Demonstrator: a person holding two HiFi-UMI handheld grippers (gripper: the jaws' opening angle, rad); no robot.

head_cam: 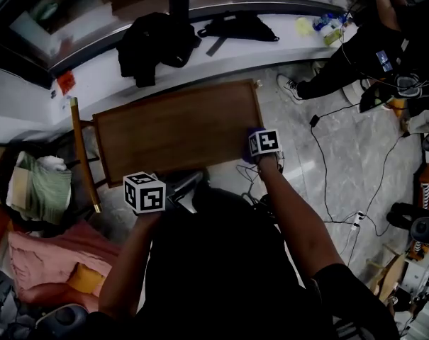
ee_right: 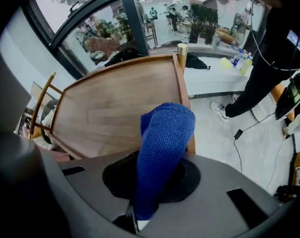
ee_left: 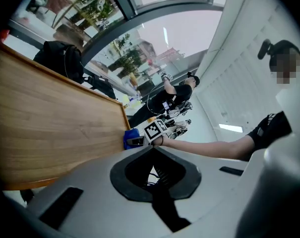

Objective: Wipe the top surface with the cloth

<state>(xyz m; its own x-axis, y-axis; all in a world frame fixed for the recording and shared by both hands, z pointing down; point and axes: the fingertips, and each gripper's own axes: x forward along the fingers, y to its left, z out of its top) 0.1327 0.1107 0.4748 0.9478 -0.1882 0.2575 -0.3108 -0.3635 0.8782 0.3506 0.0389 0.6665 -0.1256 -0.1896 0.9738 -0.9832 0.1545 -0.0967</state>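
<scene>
Cloth, blue and knitted, sits clamped in the right gripper at the near right corner of the wooden top; the left gripper hangs off the near edge, jaws together and empty

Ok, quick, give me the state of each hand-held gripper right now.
Left hand-held gripper: shut, nothing between its jaws.
Right hand-held gripper: shut on the blue cloth.
</scene>
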